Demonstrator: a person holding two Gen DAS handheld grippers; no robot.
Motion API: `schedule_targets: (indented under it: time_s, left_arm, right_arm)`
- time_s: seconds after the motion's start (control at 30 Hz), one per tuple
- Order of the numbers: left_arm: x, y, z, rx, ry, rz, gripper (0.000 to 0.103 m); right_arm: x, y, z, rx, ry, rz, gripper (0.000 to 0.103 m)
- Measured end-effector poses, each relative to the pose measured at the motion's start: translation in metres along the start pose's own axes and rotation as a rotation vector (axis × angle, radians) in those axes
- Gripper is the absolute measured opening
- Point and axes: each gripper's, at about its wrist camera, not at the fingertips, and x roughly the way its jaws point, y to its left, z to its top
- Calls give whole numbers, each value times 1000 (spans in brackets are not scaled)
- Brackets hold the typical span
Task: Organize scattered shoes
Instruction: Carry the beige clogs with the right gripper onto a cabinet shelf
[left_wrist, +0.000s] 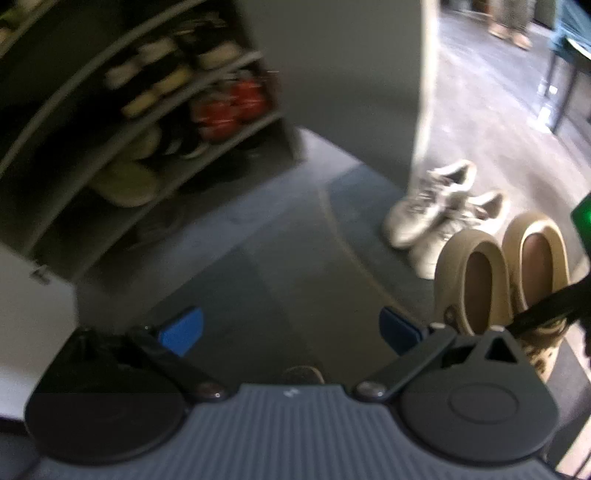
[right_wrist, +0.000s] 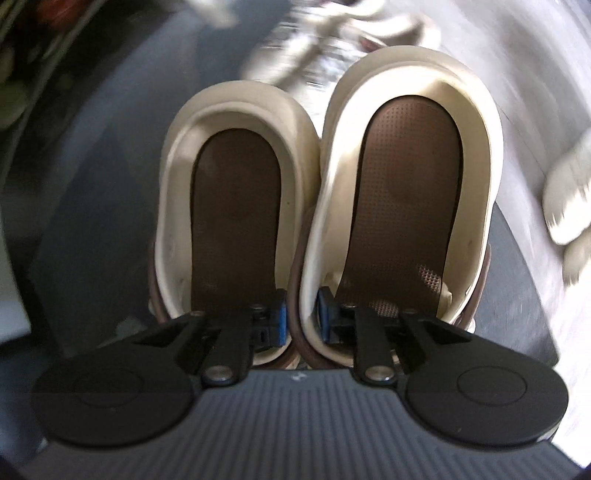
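So the right gripper (right_wrist: 299, 317) is pinching a pair of cream clogs (right_wrist: 332, 206) together, and in the right wrist view they're filling the middle of the frame. Its blue pads (right_wrist: 280, 314) are sitting nearly closed, one inside each clog, squeezing the two inner side walls that are touching each other. Both clogs are showing brown dotted footbeds, heels pointing toward the top of the frame, and the right one is looking a bit bigger and closer than the left. The background there is streaking badly (lots of motion blur), but some pale sneakers (right_wrist: 325, 48) are smearing across the top centre.

In the left wrist view the left gripper (left_wrist: 291, 332) is hanging wide open at the lower centre of the frame with nothing between its blue fingers (left_wrist: 181, 332), just dark grey floor mat (left_wrist: 258, 240) showing through. The same clogs are appearing at the right edge of that frame, next to a black part of the other tool. Just above them, right of centre, the pair of pale sneakers is lying on the floor beside a white wall edge (left_wrist: 424, 92). A shoe rack (left_wrist: 147, 110) is taking up the upper left, its shelves holding blurry shoes, including a red pair (left_wrist: 229, 107).
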Motion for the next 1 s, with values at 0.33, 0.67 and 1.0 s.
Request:
schedule_targets:
  time_s: [0.33,0.67,1.0]
  left_arm:
    - [-23,148,-6,-238,-9,108,103]
    - [-12,273,23,-296,-34,172,103]
    - [53,300,50,-265,-21,200,103]
  right_arm:
    - [-73,197,52,-368,-3,71,19]
    - [-118,411,177,-643,-139,145,19]
    - [-175,532,258,-776,-241,184,19]
